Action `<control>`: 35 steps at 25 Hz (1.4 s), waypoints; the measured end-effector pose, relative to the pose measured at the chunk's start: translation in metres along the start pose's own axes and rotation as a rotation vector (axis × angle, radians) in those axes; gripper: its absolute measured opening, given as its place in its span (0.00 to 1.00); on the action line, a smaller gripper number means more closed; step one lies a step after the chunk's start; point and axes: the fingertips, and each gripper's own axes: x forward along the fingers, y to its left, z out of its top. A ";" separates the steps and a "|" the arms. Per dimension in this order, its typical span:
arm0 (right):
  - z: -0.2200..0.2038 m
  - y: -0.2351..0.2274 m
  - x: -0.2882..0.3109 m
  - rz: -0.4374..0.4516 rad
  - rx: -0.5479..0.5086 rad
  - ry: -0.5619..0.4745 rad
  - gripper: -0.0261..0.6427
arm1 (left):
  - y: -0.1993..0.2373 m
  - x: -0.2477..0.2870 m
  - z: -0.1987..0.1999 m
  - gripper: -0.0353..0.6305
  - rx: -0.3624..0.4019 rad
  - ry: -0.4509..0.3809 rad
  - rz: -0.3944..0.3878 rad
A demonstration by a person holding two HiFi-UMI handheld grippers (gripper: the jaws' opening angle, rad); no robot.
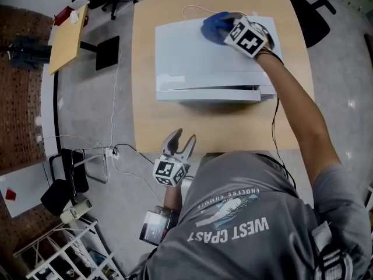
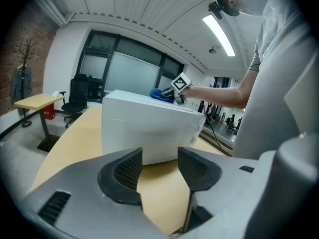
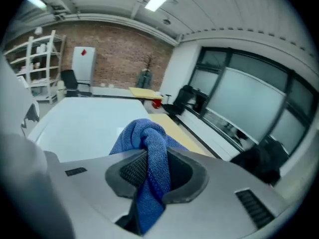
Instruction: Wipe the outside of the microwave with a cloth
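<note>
A white microwave [image 1: 204, 60] stands on the wooden table [image 1: 145, 109], its door facing the person. My right gripper [image 1: 226, 29] is shut on a blue cloth [image 1: 214, 27] and holds it on the microwave's top near the far right corner. In the right gripper view the blue cloth [image 3: 149, 163] is pinched between the pads, with the microwave's white top [image 3: 84, 123] beyond. My left gripper [image 1: 182, 141] hangs open and empty at the table's near edge. In the left gripper view the microwave [image 2: 144, 128] is ahead of the open jaws, with the cloth [image 2: 160, 94] on top.
A black cable [image 1: 275, 127] runs from the right gripper down over the table. A thin white cord [image 1: 195, 7] loops behind the microwave. Office chairs [image 1: 309, 13] stand beyond the table, a small side table [image 1: 67, 37] at the left, and white shelving [image 1: 64, 249] by the floor.
</note>
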 end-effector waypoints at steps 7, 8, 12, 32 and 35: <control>-0.115 -0.098 -0.109 -0.285 0.193 0.150 0.17 | -0.007 0.024 -0.001 0.41 0.014 0.021 -0.101; -0.100 -0.089 -0.099 -0.270 0.174 0.143 0.17 | -0.008 0.025 0.001 0.41 0.015 0.019 -0.108; 0.007 -0.007 -0.020 -0.081 0.040 0.033 0.17 | -0.008 0.018 0.010 0.41 0.021 0.012 -0.098; -0.110 -0.017 -0.139 -0.076 0.326 -0.055 0.17 | -0.017 0.050 0.022 0.41 0.070 0.051 -0.147; -0.150 -0.044 -0.172 -0.114 0.675 -0.242 0.17 | -0.030 0.064 0.021 0.41 0.095 0.083 -0.180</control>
